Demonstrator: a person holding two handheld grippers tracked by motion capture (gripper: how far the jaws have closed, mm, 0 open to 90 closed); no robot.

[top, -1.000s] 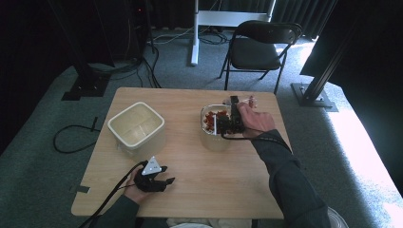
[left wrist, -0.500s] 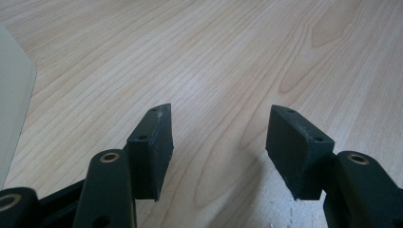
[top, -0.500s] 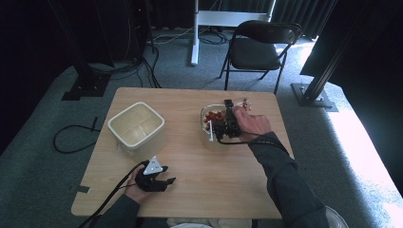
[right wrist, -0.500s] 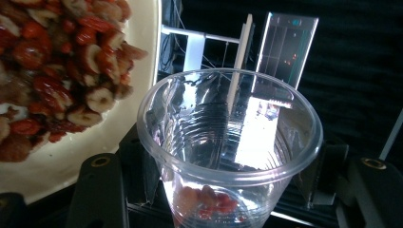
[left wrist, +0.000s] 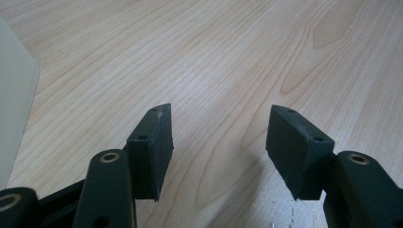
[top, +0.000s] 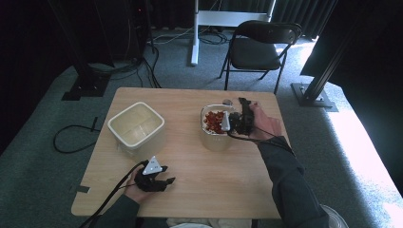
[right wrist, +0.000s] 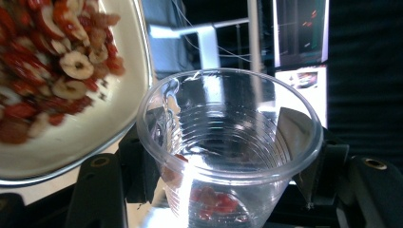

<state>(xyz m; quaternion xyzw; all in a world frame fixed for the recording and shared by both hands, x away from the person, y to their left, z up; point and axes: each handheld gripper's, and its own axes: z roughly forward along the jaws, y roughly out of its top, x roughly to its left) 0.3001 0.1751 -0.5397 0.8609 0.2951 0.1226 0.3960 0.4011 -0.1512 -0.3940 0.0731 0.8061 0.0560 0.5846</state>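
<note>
Currently, the right gripper [top: 236,121] clamps its fingers on a clear plastic cup [right wrist: 228,147] at the right rim of the dried-fruit container [top: 215,129]. Keep the squeeze light and the cup's mouth over the container. The left gripper [left wrist: 218,152] rests half-open and empty on the table [top: 223,175], nearer the person.

**What I can't make out**

From the high view, my right gripper [top: 237,119] and hand cover most of the cup [top: 226,121]; it is too small there to read its contents. In the right gripper view the bowl [right wrist: 114,118] runs off the left and top edges, its dried fruit [right wrist: 52,61] blurred. The left gripper view cuts the tub [left wrist: 14,109] at the left edge.
</note>
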